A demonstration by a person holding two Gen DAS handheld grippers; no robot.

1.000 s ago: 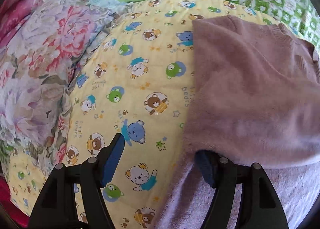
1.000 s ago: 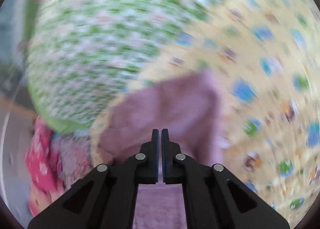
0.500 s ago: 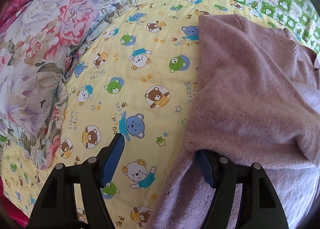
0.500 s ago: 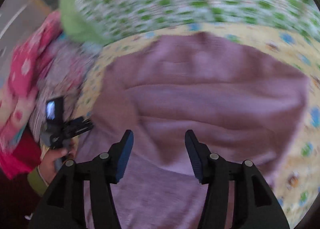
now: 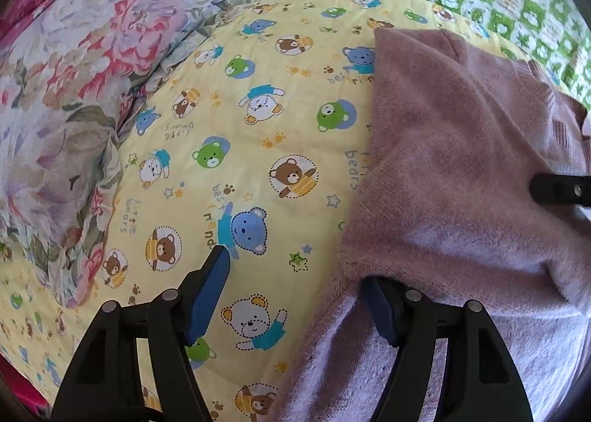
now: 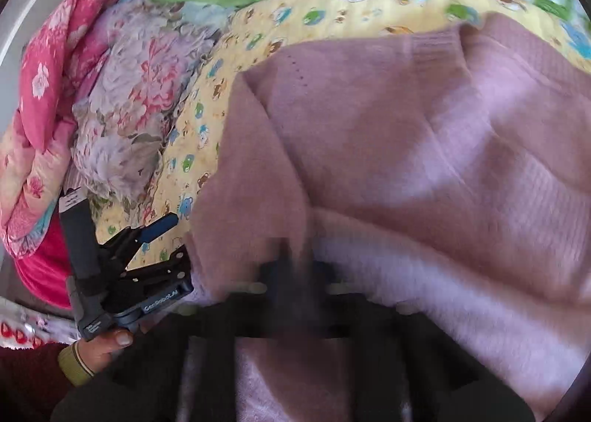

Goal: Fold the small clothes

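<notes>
Mid-fold: left gripper [image 5: 295, 292] gapes at the mauve sweater's [image 5: 461, 163] edge; right gripper [image 6: 295, 270] too blurred to tell. Next, pinch the hem.

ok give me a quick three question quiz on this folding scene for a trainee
1. True or false: the left gripper is open, with one of its fingers tucked under the folded edge of the sweater.
2. Pick one. The sweater lies on: A) a yellow bear-print sheet B) a wooden table C) a blue towel
3. Fill the blank: the quilt bunched up to the left of the sheet has a ____ print.

Key: 1 true; 2 A; 3 floral
</notes>
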